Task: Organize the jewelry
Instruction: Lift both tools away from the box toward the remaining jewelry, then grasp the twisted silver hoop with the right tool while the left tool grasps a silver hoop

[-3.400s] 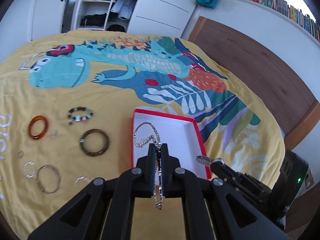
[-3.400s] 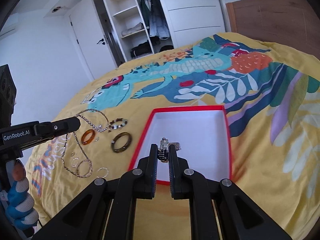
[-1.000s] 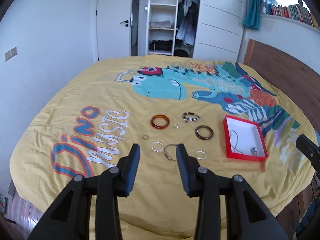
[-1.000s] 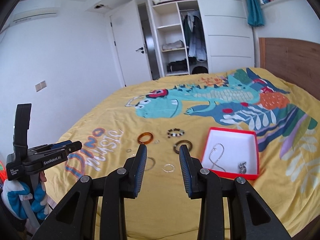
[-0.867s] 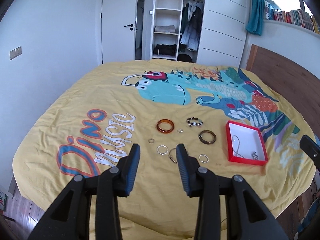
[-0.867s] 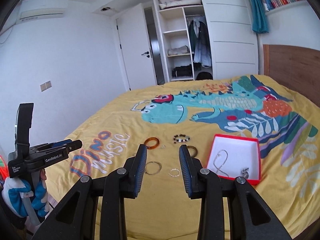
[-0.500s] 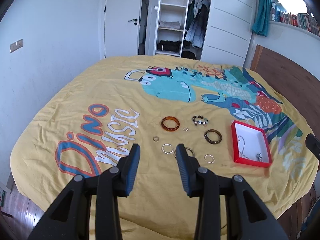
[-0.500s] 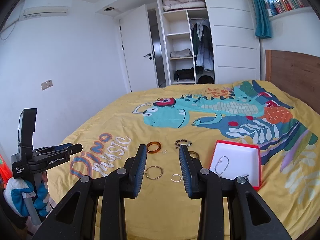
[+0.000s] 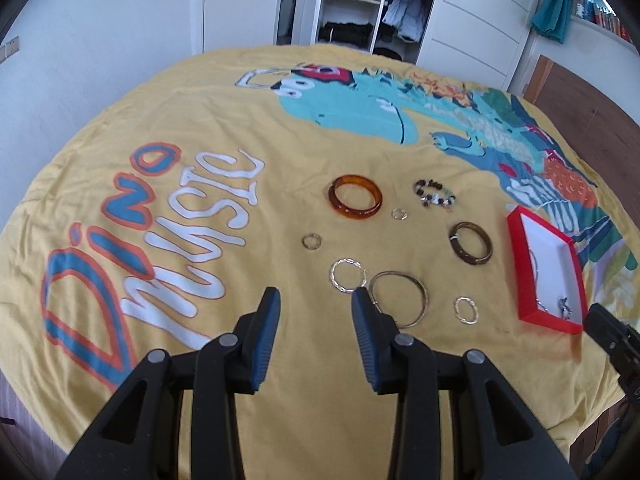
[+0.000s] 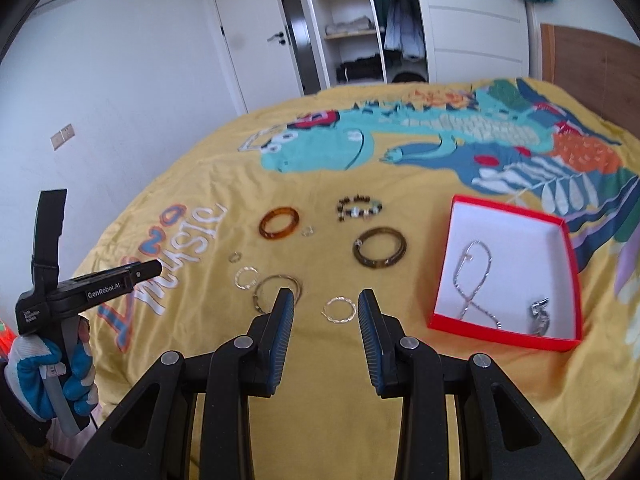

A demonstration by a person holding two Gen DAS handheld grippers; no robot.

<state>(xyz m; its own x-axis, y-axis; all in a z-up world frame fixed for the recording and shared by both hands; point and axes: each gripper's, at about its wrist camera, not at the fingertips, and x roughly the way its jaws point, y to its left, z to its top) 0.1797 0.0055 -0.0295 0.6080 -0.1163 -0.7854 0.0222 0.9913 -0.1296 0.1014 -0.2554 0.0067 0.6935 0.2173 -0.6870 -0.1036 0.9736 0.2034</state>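
Observation:
A red box (image 9: 516,272) (image 10: 442,280) with a white inside lies on the yellow bedspread and holds a silver chain (image 10: 474,284) and a small silver piece (image 10: 538,314). Left of it lie an amber bangle (image 9: 354,197) (image 10: 279,223), a beaded bracelet (image 9: 434,199) (image 10: 359,206), a dark brown bangle (image 9: 471,243) (image 10: 379,253), a large thin hoop (image 9: 399,298) (image 10: 277,289) and several small silver rings. My left gripper (image 9: 314,300) is open and empty above the bedspread, near the hoop. My right gripper (image 10: 325,300) is open and empty above a small silver ring (image 10: 339,309).
The bedspread (image 9: 200,140) has a dinosaur print and "Dino Music" lettering. A wardrobe (image 10: 360,20) and a door stand behind the bed; a wooden headboard (image 10: 592,64) is at the right. The left gripper's body shows at the right wrist view's left edge (image 10: 88,286).
Both grippers let go of the chain and the silver piece into the red box, opened and pulled far back; in the last half second both have come down closer to the jewelry.

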